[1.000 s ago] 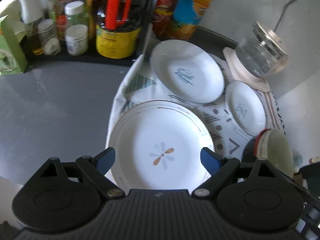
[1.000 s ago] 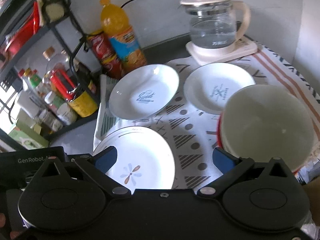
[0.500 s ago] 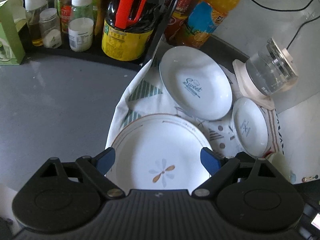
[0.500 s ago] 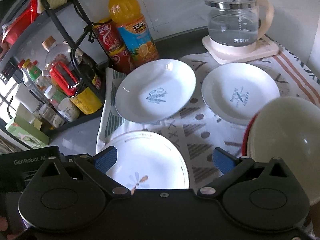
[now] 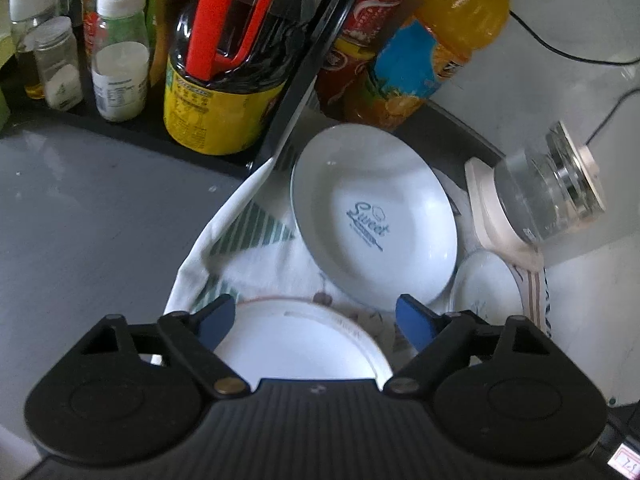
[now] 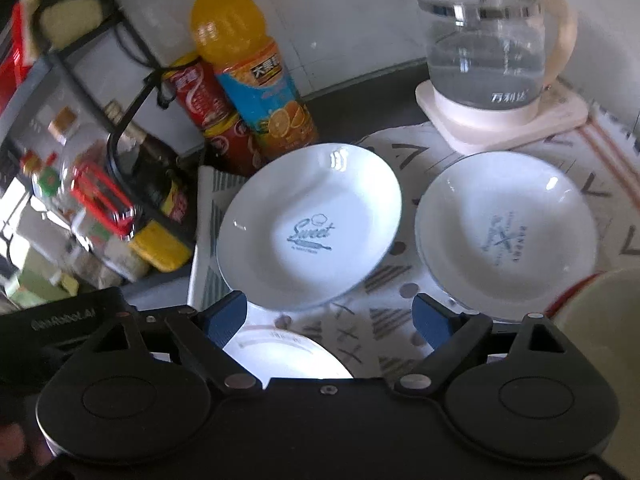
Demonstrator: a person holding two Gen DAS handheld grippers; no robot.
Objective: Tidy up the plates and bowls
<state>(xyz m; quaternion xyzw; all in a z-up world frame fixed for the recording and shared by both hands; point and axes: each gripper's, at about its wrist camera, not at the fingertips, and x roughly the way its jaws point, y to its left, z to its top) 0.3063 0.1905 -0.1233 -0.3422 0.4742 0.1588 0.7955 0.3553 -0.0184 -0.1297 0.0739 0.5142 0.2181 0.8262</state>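
Note:
A deep white plate marked "Sweet" (image 5: 374, 216) (image 6: 310, 226) lies on a patterned cloth. To its right sits a smaller white plate with a blue mark (image 6: 506, 236) (image 5: 488, 284). The big flat plate with a thin rim line (image 5: 298, 344) (image 6: 286, 354) lies nearest, half hidden under both tools. A cream bowl with a red rim (image 6: 600, 320) shows at the right edge. My left gripper (image 5: 316, 318) hangs over the flat plate's far edge, jaws closing, nothing pressed between them. My right gripper (image 6: 332, 316) hovers over the cloth below the "Sweet" plate, jaws closing, holding nothing.
A glass kettle on a cream base (image 6: 492, 56) (image 5: 540, 200) stands at the back right. An orange drink bottle (image 6: 248, 76) (image 5: 432, 52), red cans (image 6: 204, 100) and a rack with an oil jug (image 5: 228, 60) and jars crowd the back left. Grey counter (image 5: 92, 216) lies left of the cloth.
Both grippers have moved forward and down toward the "Sweet" plate, so the flat plate and cream bowl slid low in view. Both pairs of jaws have narrowed a little.

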